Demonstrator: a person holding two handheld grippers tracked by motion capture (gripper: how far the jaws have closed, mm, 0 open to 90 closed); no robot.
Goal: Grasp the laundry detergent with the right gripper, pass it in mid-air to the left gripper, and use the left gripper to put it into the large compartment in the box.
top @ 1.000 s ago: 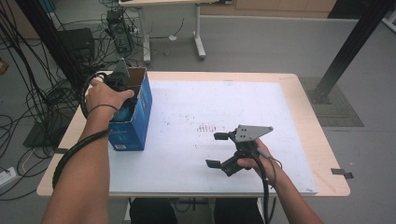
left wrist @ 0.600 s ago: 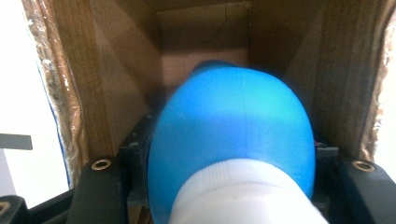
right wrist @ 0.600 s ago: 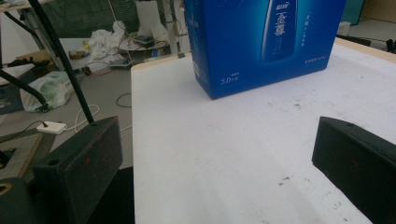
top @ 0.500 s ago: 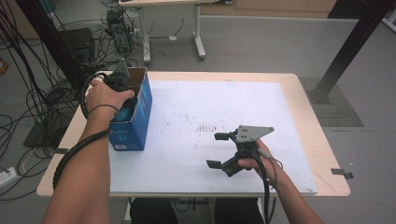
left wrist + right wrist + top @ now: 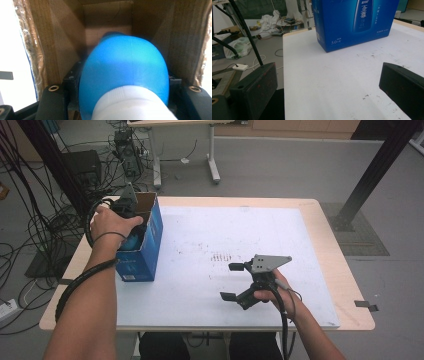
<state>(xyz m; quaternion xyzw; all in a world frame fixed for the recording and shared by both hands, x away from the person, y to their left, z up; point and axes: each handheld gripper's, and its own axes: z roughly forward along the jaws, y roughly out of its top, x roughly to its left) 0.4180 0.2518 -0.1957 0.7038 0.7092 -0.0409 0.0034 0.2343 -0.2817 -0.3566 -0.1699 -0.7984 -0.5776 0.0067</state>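
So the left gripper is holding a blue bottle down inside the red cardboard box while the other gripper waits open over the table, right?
Nearly. The box is blue, not red, as the high view shows; only its inside is plain brown cardboard. The rest holds: the left gripper is shut on the blue bottle inside it, and the right gripper waits open over the table.

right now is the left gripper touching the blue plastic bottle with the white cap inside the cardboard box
Touching. In the left gripper view the left gripper has its black jaws pressed against both sides of the blue plastic bottle, inside the cardboard box.
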